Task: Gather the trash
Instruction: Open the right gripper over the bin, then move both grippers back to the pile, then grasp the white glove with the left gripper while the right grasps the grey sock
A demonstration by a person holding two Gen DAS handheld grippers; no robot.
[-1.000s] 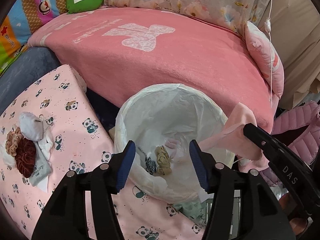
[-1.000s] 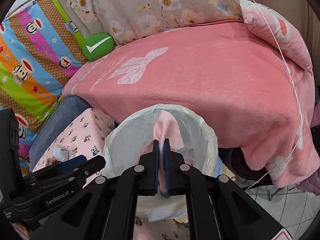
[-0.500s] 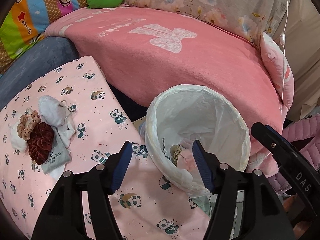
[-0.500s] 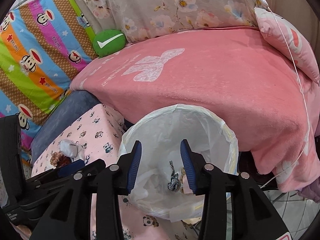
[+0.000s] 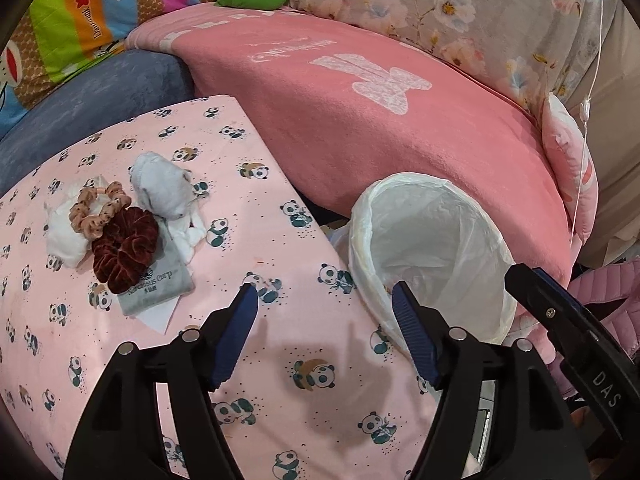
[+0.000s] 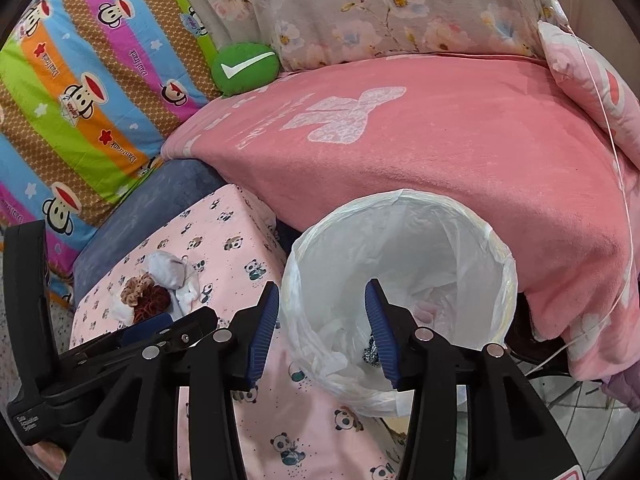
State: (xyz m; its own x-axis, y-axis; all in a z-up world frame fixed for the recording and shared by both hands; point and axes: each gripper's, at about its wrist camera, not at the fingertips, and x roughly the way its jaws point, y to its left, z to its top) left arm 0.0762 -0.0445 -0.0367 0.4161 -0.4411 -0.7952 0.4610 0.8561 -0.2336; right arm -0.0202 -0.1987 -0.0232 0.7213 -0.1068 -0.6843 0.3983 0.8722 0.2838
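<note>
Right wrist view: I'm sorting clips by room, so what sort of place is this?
Most likely a bedroom or living space in a home. A pink blanket drapes over soft furniture with a floral cover behind it, a cartoon monkey sheet hangs alongside, and a lined trash bin stands in front.

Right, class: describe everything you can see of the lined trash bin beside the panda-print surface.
The trash bin is round and open-topped, lined with a thin, crinkled, translucent white plastic bag folded over its rim. It stands upright between the panda-print surface and the pink blanket, its rim close against both. At the bottom lie a small dark patterned item and something pale pink. The right gripper is open above its near rim; the left gripper is open over the panda-print surface.
</note>
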